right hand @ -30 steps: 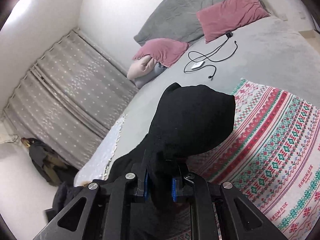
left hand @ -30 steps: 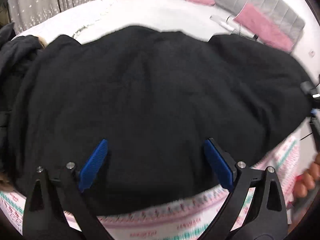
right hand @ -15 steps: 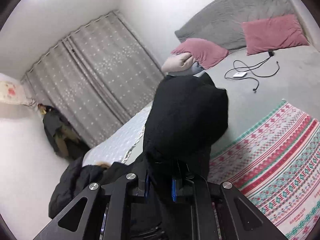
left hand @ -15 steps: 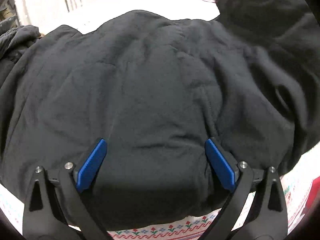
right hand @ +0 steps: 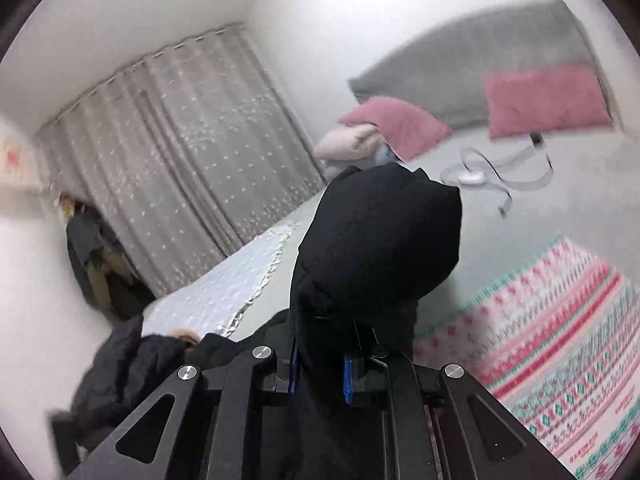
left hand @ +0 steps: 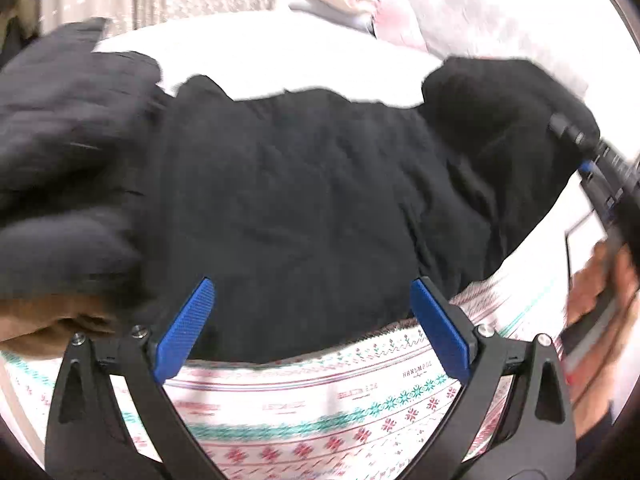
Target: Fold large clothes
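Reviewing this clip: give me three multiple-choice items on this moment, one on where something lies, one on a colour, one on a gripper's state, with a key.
1. Where does the black garment lie?
A. On the patterned blanket on the bed
B. On the floor by the curtain
C. On a chair

2. What colour are the two pillows by the grey headboard?
A. Blue
B. Pink
C. Yellow

3. What is the state of the left gripper?
A. Shut on the garment
B. Shut on the blanket
C. Open, holding nothing

Key:
1 A, the garment's near edge rests on the red-and-green patterned blanket in the left wrist view.
2 B, both show pink in the right wrist view.
3 C, its blue pads stand wide apart above the cloth; the right gripper is the one pinching black fabric.
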The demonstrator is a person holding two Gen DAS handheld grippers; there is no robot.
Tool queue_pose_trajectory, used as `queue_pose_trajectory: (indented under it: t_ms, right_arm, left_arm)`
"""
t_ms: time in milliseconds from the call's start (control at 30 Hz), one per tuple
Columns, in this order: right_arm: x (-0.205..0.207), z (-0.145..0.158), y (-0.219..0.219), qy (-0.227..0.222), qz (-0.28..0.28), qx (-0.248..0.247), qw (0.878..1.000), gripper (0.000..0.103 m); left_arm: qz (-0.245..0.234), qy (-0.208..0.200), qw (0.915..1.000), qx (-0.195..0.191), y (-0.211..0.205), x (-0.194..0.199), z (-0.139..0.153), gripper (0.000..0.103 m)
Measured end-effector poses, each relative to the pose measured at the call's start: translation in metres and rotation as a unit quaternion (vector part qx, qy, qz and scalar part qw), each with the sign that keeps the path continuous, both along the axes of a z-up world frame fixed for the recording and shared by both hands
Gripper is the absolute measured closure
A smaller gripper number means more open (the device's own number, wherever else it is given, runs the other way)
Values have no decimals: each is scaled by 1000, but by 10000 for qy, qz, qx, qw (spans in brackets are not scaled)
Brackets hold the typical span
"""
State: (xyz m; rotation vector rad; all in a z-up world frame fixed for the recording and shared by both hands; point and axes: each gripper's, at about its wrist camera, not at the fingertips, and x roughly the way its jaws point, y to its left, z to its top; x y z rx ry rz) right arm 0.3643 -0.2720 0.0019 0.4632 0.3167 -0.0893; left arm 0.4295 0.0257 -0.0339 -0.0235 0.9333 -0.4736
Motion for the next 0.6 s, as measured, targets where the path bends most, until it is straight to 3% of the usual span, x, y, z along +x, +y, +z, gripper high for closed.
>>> queue_pose_trajectory:
  t_ms: [100,200,333,500,533,600]
  right_arm:
    - [7,15,60,-187,319,-842,9958,88]
    - [11,16,135,-395,837,-1779,9797,88]
    - [16,-24,246,-318,1772,-3199,9302,88]
    - [19,-116,330,404,2646,-4472,8534,87]
    - [18,-133,335,544,2666,-4641,8430,86]
    - [17,-143,331,602,2700,-4617,8428,83]
  left_arm:
    - [344,-271,9970,-633,45,2,34,4]
    - [766,-288,9878,-1322,94,9,57,4]
    - [1112,-32,9768,-1829,130,23,52,4]
    - [1171,322,9761,-1804,134,30,33,4]
    - [1117,328,9773,-1768,131,30,33,4]
    - [993,281,9804,-1679,121,25,33,4]
